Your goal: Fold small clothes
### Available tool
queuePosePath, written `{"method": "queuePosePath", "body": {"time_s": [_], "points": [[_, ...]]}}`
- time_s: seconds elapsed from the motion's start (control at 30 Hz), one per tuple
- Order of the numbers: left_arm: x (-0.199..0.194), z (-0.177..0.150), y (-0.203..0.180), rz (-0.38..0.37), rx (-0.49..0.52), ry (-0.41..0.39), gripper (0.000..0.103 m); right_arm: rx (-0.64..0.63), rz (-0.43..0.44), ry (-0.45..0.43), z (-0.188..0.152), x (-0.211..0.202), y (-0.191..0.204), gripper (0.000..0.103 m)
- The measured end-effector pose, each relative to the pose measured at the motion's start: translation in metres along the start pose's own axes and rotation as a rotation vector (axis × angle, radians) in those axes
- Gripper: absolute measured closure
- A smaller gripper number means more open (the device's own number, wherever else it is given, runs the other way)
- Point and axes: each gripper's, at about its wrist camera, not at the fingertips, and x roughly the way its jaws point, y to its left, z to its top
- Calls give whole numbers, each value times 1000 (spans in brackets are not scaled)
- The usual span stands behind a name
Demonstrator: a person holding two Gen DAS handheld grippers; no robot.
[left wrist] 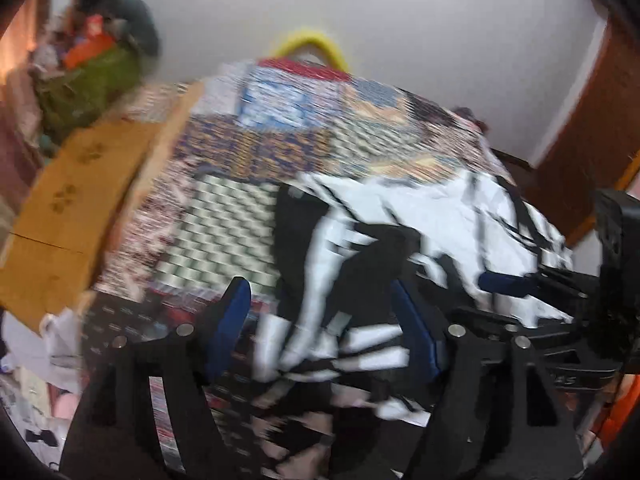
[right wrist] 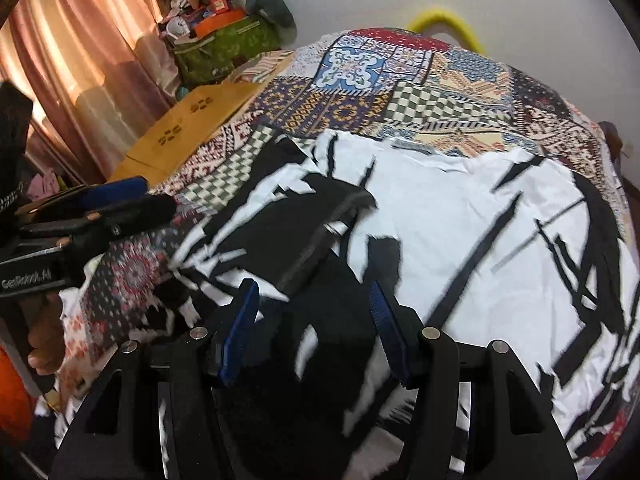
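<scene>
— Where was the shirt?

— The black-and-white shirt [right wrist: 460, 216] lay spread on the patchwork bedspread [right wrist: 360, 92], its near left part folded over.

— And your claws?

— My left claw [left wrist: 320, 312] stood apart over the shirt's near edge, gripping nothing. My right claw [right wrist: 314, 308] was apart too, cloth below it, not pinched. A brown box [right wrist: 188, 128] sat far left.
</scene>
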Motion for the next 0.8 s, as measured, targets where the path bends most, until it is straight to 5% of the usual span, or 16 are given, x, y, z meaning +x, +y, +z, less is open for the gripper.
{"method": "queuePosePath", "body": {"time_s": [0.2, 0.37, 0.4, 0.53, 0.8], "points": [[50, -12, 29, 79, 9, 118, 31, -2, -49, 7, 24, 33, -7, 49], [87, -27, 39, 62, -19, 207, 31, 26, -68, 42, 42, 63, -20, 51], [91, -28, 40, 52, -20, 217, 31, 30, -56, 45, 43, 67, -20, 53], [92, -28, 39, 30, 1, 213, 31, -8, -58, 45, 43, 76, -12, 92], [94, -33, 38, 82, 27, 188, 32, -104, -158, -8, 40, 74, -3, 98]]}}
